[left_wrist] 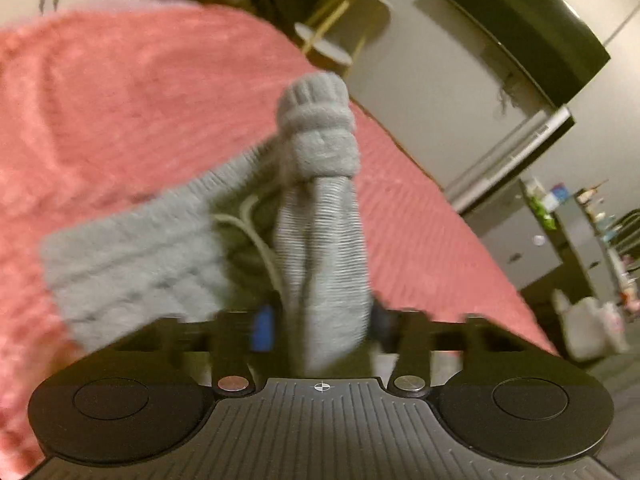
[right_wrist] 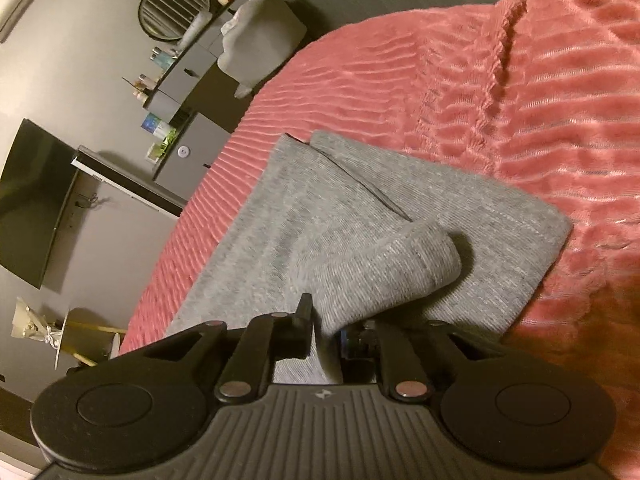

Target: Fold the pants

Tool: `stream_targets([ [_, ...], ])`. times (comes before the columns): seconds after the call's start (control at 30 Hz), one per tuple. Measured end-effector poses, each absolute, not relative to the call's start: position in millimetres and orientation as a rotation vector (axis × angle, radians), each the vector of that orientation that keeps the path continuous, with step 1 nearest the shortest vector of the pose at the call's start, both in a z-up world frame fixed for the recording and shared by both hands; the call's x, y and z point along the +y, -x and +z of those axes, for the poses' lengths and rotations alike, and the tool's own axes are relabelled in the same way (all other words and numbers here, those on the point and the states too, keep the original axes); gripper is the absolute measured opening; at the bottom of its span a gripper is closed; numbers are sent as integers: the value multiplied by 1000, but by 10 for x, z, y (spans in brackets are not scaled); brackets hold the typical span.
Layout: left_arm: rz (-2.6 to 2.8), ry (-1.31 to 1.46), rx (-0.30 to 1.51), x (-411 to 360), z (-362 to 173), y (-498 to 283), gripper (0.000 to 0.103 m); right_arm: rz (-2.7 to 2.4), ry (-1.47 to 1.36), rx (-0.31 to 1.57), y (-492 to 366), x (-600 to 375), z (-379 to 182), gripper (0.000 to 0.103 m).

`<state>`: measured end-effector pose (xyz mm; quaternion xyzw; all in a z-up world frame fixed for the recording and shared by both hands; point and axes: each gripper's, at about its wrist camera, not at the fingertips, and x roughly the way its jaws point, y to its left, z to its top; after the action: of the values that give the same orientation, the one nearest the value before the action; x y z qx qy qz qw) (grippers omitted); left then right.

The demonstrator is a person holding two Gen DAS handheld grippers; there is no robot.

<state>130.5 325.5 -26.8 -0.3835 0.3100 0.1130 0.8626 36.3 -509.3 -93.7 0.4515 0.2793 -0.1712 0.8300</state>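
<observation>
Black ribbed housing and two round pivot discs fill the bottom of each wrist view, and just beyond them each pair of tongs is closed on grey fabric. The left tongs (left_wrist: 326, 320) are pinched tight around a bunched, ribbed part of the grey knitted cotton pants (left_wrist: 320, 208), which stands up from between the fingers in a narrow column ending in a gathered, elastic-looking cuff. To the left of that column a wider ribbed band of the same garment sags sideways, with a pale drawstring cord (left_wrist: 256, 232) looping in the dark gap between them; this view is blurred, so finer detail cannot be made out. Behind the fabric spreads the pink, ridged plush bedspread (left_wrist: 140, 112).

The right tongs (right_wrist: 326, 334) are likewise shut on a fold of the pants (right_wrist: 320, 208), with a rolled grey end rising from the grip and curling over to the right. Most of the garment lies flat on the bedspread (right_wrist: 520, 100) beyond, as a broad grey slab with two layers showing at its far end and a dark seam line running between them.

At the room's edge, a black flat television (right_wrist: 32, 200) hangs on the grey wall, a round slatted mirror (right_wrist: 174, 8) sits above a grey dresser (right_wrist: 192, 76) crowded with small bottles, and a gold-legged side table (right_wrist: 84, 332) stands nearby.
</observation>
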Motion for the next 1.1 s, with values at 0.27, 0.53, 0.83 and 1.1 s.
stream_targets([
  [0.27,208,891,531,3414,-84,-1140,10,-398,-868,599,-509,-5039,-767,5],
  [0.53,217,938,447,3552,-115,-560,10,-360,-795,425,-151,-5027,-308,4],
  [0.83,327,816,634,3435,-526,-551,15,-474,-812,603,-114,-5102,-923,5],
  [1.1,644,572,634,3325,-162,-404,62,-586,-615,681,-110,-5027,-780,13],
])
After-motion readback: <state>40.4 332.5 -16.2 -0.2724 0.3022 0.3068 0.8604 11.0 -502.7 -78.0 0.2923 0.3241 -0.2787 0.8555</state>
